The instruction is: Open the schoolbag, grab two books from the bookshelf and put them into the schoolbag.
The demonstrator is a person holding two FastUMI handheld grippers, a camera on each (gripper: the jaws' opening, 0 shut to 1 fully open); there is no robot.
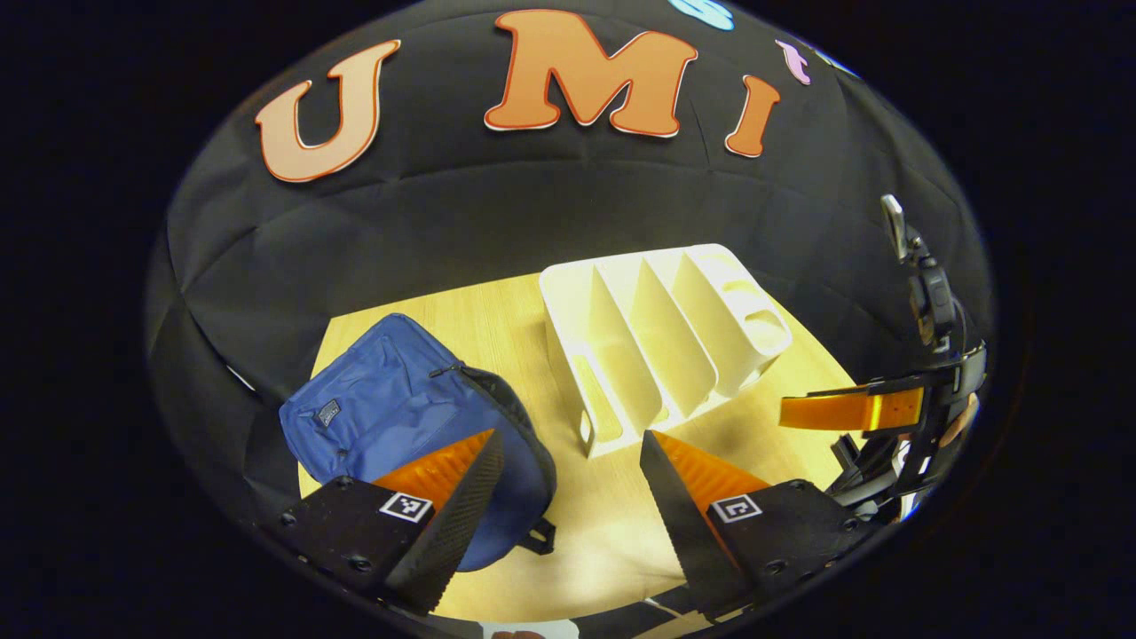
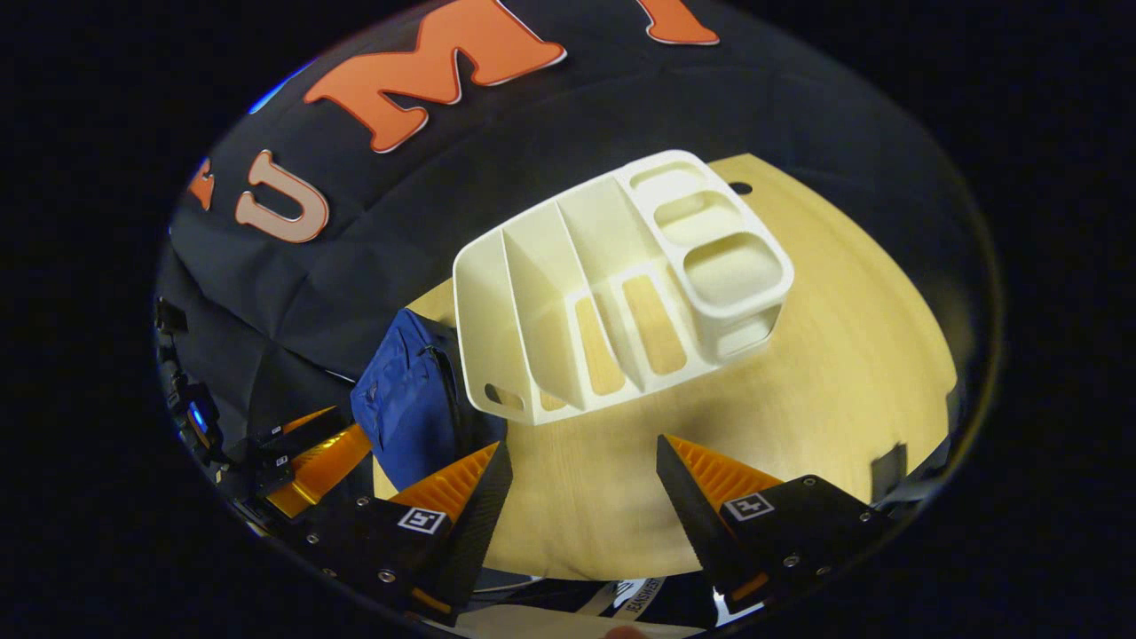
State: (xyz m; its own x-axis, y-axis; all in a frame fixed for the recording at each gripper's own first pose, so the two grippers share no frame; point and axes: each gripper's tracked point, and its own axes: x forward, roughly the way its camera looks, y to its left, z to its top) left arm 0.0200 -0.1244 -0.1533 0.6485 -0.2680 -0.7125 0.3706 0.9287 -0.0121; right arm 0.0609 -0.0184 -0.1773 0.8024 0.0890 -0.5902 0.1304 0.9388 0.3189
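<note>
Here, both your tongs hover spread over the counter (image 1: 612, 524).
Your left tongs (image 1: 572, 484) and right tongs (image 2: 581, 493) grip nothing; the blue schoolbag (image 1: 390, 408) lies left of the white bookshelf (image 2: 612, 284).

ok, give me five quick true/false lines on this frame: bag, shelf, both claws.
1. The blue schoolbag lies on the wooden table. True.
2. The white bookshelf holds two books in its slots. False: the slots visible in both views hold no books.
3. The left claw is shut on the bag's zipper. False: its fingers stand wide apart, gripping nothing.
4. The right claw is open, with bare table between its fingers. True.
5. The bookshelf stands on top of the schoolbag. False: it stands on the table beside the bag.
</note>
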